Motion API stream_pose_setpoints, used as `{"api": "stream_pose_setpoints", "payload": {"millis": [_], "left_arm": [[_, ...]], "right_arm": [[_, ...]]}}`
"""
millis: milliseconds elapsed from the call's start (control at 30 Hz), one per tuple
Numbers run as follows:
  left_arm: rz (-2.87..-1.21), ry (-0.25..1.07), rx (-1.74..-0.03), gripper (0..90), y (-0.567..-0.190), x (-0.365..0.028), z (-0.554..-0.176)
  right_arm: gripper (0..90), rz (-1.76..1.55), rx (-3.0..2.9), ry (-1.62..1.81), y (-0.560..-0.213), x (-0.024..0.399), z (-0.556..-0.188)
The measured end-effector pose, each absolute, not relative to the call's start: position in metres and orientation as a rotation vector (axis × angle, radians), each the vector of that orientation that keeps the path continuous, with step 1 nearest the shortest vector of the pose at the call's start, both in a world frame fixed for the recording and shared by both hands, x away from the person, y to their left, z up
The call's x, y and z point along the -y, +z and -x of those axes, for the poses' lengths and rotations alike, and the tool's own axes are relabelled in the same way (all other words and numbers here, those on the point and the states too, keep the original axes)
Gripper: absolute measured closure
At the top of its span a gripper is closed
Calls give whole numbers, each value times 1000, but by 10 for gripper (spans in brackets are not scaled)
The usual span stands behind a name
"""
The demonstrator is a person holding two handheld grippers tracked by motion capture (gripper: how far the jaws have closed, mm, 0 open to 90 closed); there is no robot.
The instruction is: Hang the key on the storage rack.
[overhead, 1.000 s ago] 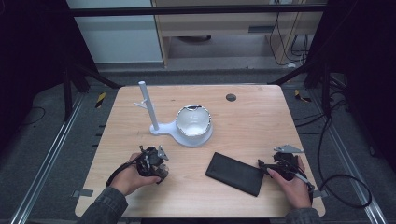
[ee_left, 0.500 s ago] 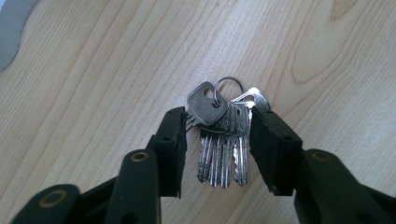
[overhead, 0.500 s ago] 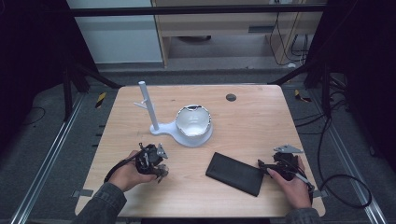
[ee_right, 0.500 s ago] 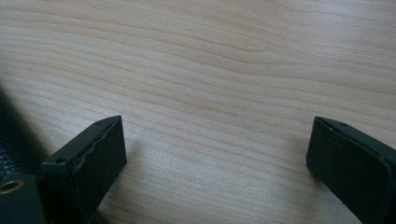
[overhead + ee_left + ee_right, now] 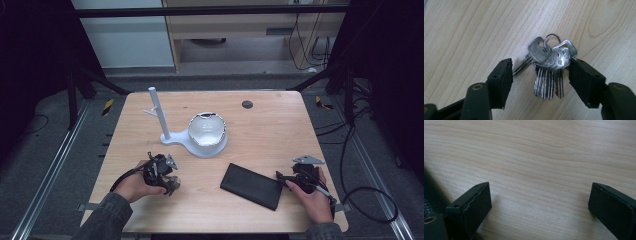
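A bunch of silver keys (image 5: 549,62) on a ring lies flat on the wooden table (image 5: 265,130). My left gripper (image 5: 541,62) straddles it, and its jaws have just been opening. The keys lie loose between the pads, with the right pad close beside the key heads. In the high view the left gripper (image 5: 170,175) is at the table's front left, in a hand. My right gripper (image 5: 540,186) stands wide open over bare wood. It is at the front right (image 5: 284,177), just off the right end of a flat black pouch (image 5: 251,186).
A white stand with an upright post (image 5: 157,112) and a white bowl (image 5: 207,131) on its base is at the table's middle. A small dark disc (image 5: 247,104) lies near the far edge. Cables trail from both grippers.
The left hand has shifted only a touch over the keys. The right hand, the pouch and the stand are where they were.
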State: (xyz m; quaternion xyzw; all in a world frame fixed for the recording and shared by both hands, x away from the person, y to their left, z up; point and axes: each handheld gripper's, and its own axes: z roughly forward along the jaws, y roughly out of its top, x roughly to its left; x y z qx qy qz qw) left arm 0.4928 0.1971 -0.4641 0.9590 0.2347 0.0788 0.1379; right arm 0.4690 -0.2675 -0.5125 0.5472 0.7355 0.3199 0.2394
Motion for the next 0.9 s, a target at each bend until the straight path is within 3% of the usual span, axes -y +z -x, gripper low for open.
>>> {"api": "stream_pose_setpoints", "payload": {"millis": [100,333,600,900], "left_arm": [[-2765,206,-671,413,-466,-197,-496],[-2758,157,-658,399,-468,-199,-501],[-2754,139,-668,638,-467,-199,-499],[-2787,177,-706,822,-465,-190,-491]], "right_arm": [[48,-1498,-2014,876,-513,267,-469],[48,-1501,-2013,881,-512,267,-469],[46,-1500,-2015,880,-512,266,-469],[46,-1502,-2017,881,-512,266,-468]]}}
